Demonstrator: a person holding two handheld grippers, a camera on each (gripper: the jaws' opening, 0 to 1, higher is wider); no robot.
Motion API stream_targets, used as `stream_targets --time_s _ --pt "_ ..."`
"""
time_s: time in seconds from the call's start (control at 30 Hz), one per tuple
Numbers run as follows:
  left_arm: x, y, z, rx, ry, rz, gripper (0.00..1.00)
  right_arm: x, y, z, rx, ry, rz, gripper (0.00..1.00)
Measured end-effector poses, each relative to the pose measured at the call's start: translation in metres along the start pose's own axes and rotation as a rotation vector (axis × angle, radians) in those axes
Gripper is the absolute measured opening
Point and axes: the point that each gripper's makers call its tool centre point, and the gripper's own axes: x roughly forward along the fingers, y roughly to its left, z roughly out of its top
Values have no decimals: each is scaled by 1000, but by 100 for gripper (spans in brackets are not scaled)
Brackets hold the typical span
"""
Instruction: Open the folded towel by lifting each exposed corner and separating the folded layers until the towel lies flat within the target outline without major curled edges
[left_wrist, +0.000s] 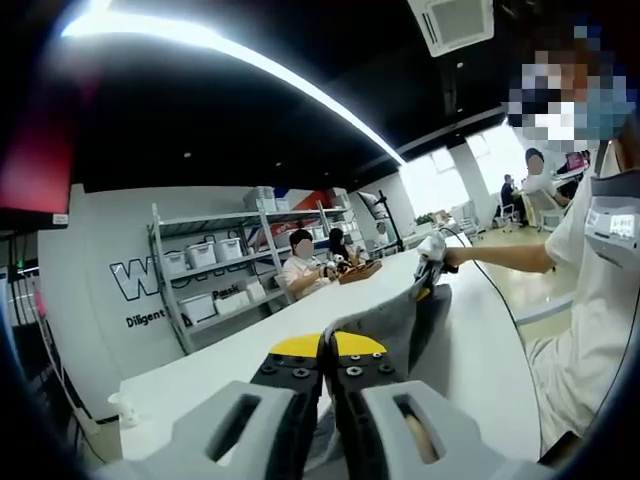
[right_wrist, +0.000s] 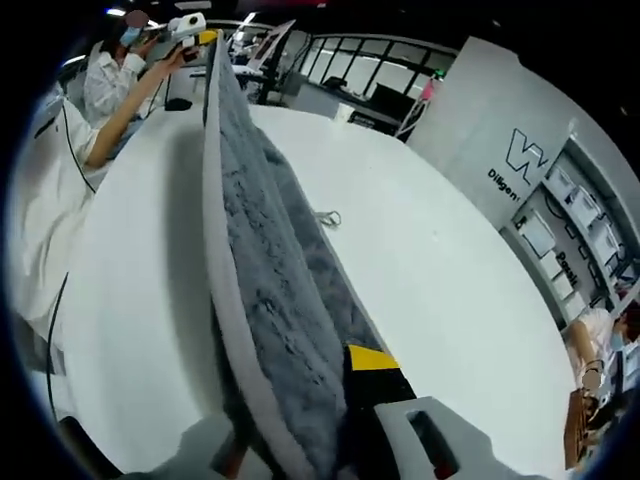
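Note:
A grey towel (left_wrist: 400, 320) hangs taut in the air above the white table (left_wrist: 470, 350), stretched between both grippers. My left gripper (left_wrist: 325, 375) is shut on one end of it, the cloth pinched between its black pads. At the far end, the right gripper (left_wrist: 432, 265) holds the other end, gripped by the person's hand. In the right gripper view the towel (right_wrist: 280, 300) runs edge-on from my right gripper (right_wrist: 320, 445), which is shut on it, up to the left gripper (right_wrist: 192, 25). Its lower part drapes down to the table (right_wrist: 450, 260). A yellow patch (left_wrist: 325, 345) shows just behind the left pads.
The person (left_wrist: 590, 250) holding the grippers stands at the table's right side. A metal shelf with bins (left_wrist: 215, 270) lines the wall. Seated people (left_wrist: 300, 265) and a wooden box (left_wrist: 358, 270) are at the table's far end. A small cup (left_wrist: 125, 408) and a thin loop (right_wrist: 325, 217) lie on the table.

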Motion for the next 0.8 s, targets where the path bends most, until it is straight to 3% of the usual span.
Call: stream_targets --time_s 0.5,0.8 --pt "-1 2 -4 -16 3 -7 2 -24 -4 -24 46 -3 -25 0" --pt "-10 12 -5 -13 2 43 2 -48 -16 -50 93 32 -83 0"
